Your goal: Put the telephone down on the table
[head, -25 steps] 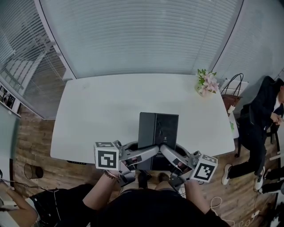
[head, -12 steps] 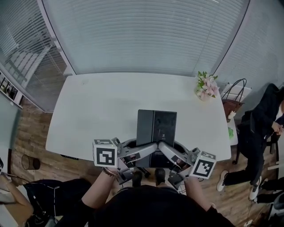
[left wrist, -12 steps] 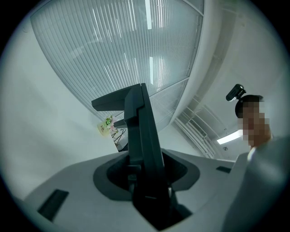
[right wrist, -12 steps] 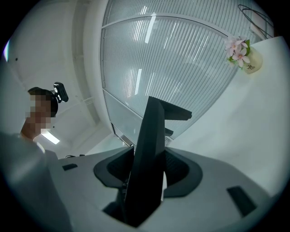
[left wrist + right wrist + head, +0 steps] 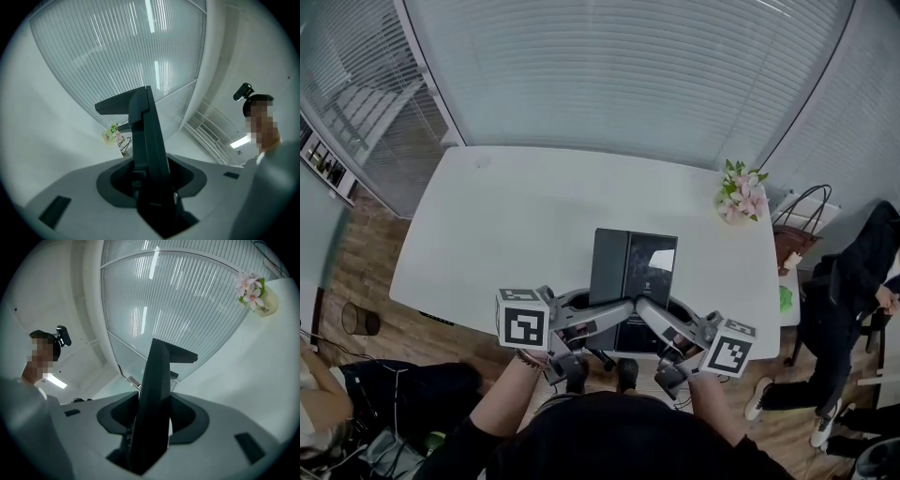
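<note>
The left claw [image 5: 622, 310] and right claw [image 5: 645, 312] are each clamping the near edge of the black telephone [image 5: 634, 277], lower centre; it seems to be hovering over the white tabletop [image 5: 516, 216].

Open room across most of the white table [image 5: 516, 225], to the left of and beyond the telephone [image 5: 634, 274]. Only obstacle on top: a flower vase [image 5: 742, 195] at the far right corner. Behind the far edge, blinds [image 5: 619, 75]; off the right end, a seated person [image 5: 861, 291].
</note>
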Demonstrator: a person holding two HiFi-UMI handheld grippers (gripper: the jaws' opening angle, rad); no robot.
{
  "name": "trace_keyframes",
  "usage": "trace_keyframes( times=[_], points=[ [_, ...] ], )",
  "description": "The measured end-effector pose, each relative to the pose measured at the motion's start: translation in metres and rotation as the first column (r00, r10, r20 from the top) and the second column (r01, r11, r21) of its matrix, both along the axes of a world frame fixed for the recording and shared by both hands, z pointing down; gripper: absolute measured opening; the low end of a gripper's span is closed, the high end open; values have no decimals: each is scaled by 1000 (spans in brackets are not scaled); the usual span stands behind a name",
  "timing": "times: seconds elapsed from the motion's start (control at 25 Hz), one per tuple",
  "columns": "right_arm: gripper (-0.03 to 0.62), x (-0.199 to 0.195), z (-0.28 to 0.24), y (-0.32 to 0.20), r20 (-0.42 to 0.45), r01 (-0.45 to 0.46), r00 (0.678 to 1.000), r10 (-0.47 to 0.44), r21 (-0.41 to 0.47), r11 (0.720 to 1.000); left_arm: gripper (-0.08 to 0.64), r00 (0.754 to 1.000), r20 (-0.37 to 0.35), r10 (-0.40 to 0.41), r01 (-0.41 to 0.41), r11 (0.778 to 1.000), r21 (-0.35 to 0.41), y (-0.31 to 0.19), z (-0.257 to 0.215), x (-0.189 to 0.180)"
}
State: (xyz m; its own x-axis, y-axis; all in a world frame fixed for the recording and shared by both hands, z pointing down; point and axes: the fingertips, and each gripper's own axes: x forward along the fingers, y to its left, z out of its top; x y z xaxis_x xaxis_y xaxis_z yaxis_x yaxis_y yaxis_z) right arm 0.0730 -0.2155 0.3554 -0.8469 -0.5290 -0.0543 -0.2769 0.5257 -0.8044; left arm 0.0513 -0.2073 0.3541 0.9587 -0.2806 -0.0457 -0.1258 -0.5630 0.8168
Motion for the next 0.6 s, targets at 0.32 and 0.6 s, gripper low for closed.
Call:
trace_keyframes(
  times=[0.32,0.6],
  points=[
    [187,1,17,-9,-11,31,999,-31,-33,999,195,1000,6,-6,6,1000,-19,-9,18,2],
    [184,-1,43,-16,-25,55,998,-57,-85,995,195,1000,13,5,-4,999,-50,-16,42,2]
  ],
)
